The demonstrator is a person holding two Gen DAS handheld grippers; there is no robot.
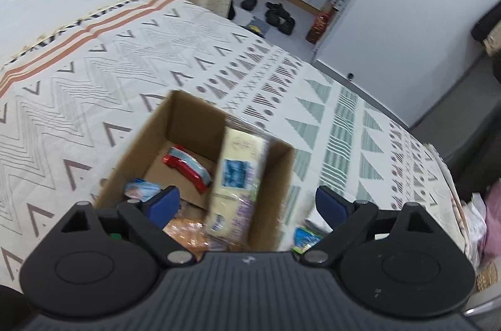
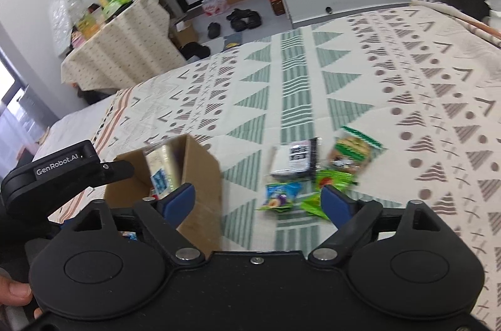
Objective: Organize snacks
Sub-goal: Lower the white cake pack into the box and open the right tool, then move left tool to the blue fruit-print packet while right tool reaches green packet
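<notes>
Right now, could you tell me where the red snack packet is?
In the left wrist view, the red packet lies on the floor of the cardboard box, left of the tall cream package.

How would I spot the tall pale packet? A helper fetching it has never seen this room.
On the patterned bedspread stands an open cardboard box. The tall pale packet leans upright against its right inner wall. Unlike the red packet lying flat on the bottom, it is cream with a blue picture.
</notes>
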